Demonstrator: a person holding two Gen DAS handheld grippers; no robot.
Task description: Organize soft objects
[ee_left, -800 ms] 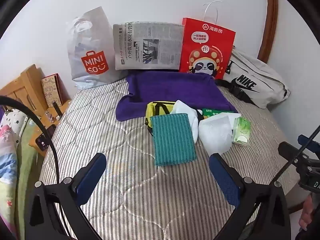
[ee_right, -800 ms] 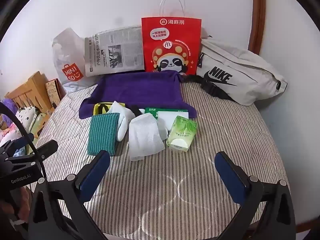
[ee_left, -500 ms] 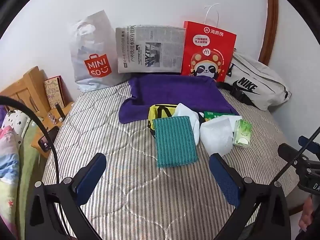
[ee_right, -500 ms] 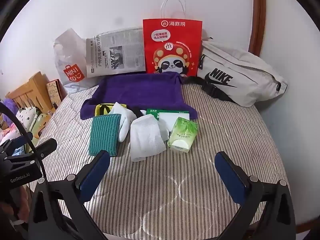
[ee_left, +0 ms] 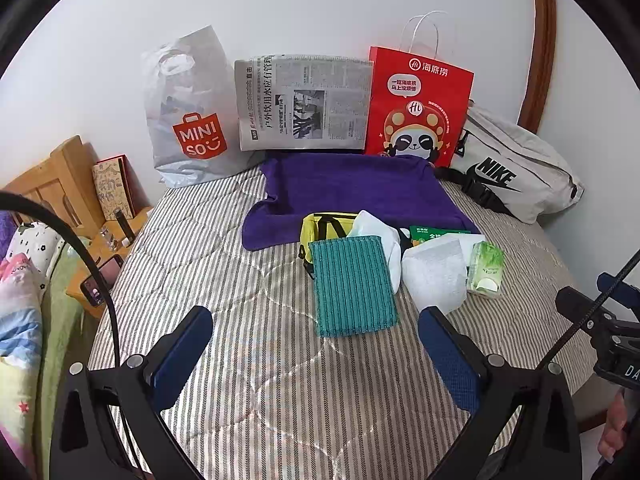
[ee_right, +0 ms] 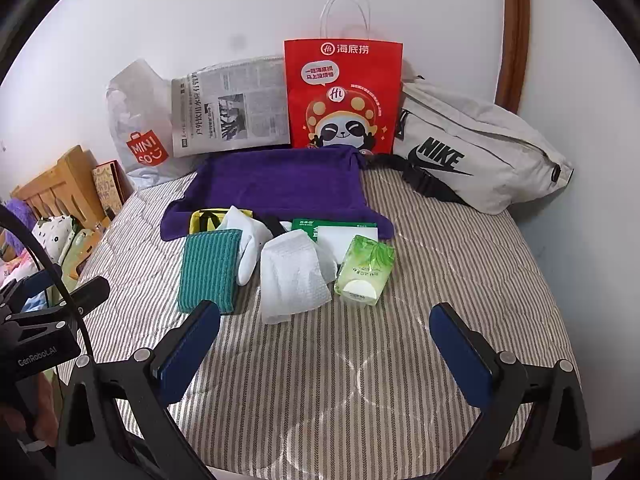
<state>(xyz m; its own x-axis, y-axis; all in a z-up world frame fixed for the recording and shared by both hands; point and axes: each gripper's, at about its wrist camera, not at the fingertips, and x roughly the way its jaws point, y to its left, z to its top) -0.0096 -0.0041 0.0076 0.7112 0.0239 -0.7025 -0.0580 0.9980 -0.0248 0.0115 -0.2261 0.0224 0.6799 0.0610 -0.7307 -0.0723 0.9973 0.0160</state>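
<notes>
Teal cloth [ee_left: 353, 285] on the bed just beyond left tongs [ee_left: 316, 342] and right tongs [ee_right: 326, 336], both wide, empty.

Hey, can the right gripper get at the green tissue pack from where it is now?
Probably yes. The right gripper is open and empty, and only bare striped bedding lies between it and the green tissue pack. The white cloth sits close on the pack's left.

Teal ribbed cloth [ee_left: 354, 286]: flat on the bed, overlapping a yellow pouch [ee_left: 324, 226]. White glove [ee_left: 386, 240]: beside the cloth, touching it. White wipe [ee_left: 434, 274]: crumpled, over a green-and-white pack [ee_right: 340, 232]. Green tissue packet [ee_left: 486, 268]: beside the wipe. Purple towel [ee_left: 352, 190]: spread behind them.
</notes>
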